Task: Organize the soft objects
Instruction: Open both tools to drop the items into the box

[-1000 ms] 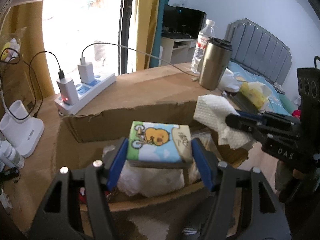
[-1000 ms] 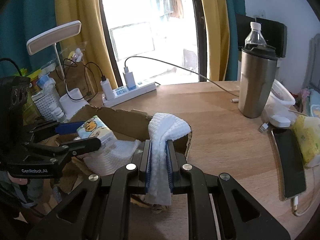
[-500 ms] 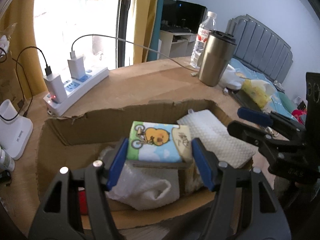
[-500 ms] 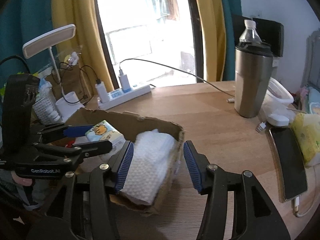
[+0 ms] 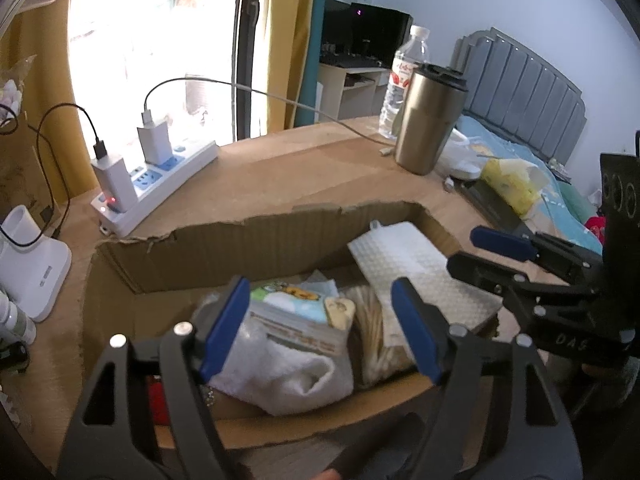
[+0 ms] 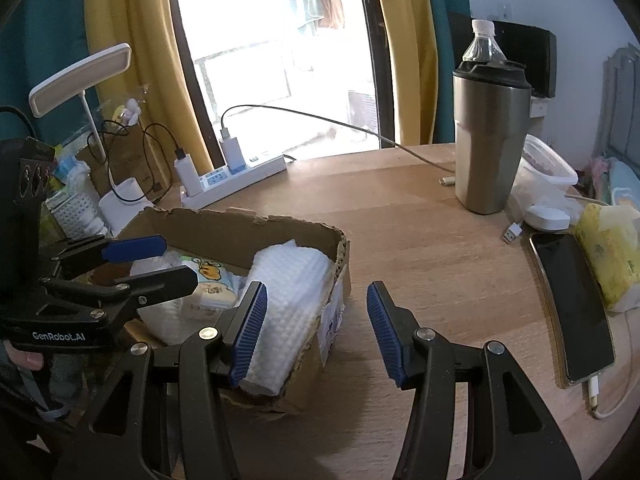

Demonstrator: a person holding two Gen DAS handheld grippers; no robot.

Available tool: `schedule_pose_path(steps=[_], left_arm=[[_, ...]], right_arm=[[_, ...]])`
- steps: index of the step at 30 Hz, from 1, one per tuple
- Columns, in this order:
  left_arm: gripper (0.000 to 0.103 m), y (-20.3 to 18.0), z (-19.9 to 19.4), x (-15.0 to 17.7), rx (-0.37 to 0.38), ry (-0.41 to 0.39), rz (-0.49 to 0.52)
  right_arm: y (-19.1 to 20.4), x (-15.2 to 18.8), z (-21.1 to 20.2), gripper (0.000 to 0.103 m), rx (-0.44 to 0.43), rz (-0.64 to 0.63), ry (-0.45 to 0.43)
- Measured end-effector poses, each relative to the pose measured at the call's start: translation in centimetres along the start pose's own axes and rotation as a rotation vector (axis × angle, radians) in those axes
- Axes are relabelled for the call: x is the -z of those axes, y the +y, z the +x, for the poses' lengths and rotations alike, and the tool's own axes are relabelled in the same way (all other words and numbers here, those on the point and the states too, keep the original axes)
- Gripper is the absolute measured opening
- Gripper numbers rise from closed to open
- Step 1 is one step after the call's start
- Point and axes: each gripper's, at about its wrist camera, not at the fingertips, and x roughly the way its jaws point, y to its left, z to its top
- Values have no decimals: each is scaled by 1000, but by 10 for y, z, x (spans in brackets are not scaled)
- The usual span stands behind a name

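Note:
A torn cardboard box point(image 5: 248, 240) point(image 6: 240, 220) stands on the wooden table. My left gripper point(image 5: 320, 332) point(image 6: 176, 262) hangs over it, its jaws opening. The cartoon-printed tissue pack point(image 5: 300, 304) point(image 6: 208, 276) lies tilted below and between the pads, free of them, on a white cloth point(image 5: 280, 372). A white waffle towel point(image 5: 416, 268) point(image 6: 292, 300) rests in the box's right end, leaning on the wall. My right gripper point(image 6: 318, 332) point(image 5: 464, 250) is open at the box's right corner, its left pad beside the towel and nothing between its pads.
A power strip point(image 6: 236, 176) with chargers lies behind the box. A steel tumbler point(image 6: 490, 140), a water bottle point(image 5: 404, 84), a plastic tub point(image 6: 548, 168), a phone point(image 6: 572, 304) and a yellow tissue pack point(image 6: 612, 252) stand to the right. A white lamp point(image 6: 80, 76) is at the left.
The left jaws widened and the tissue pack dropped from them into the box. The right gripper let go of the towel, which settled into the box's right end.

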Motion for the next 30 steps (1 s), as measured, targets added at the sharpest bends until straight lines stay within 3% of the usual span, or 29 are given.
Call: schedule_pose_path(steps=[30], left_arm=[[75, -2, -74, 24, -3, -105, -6]], right_arm=[[41, 7, -58, 55, 11, -48, -66]])
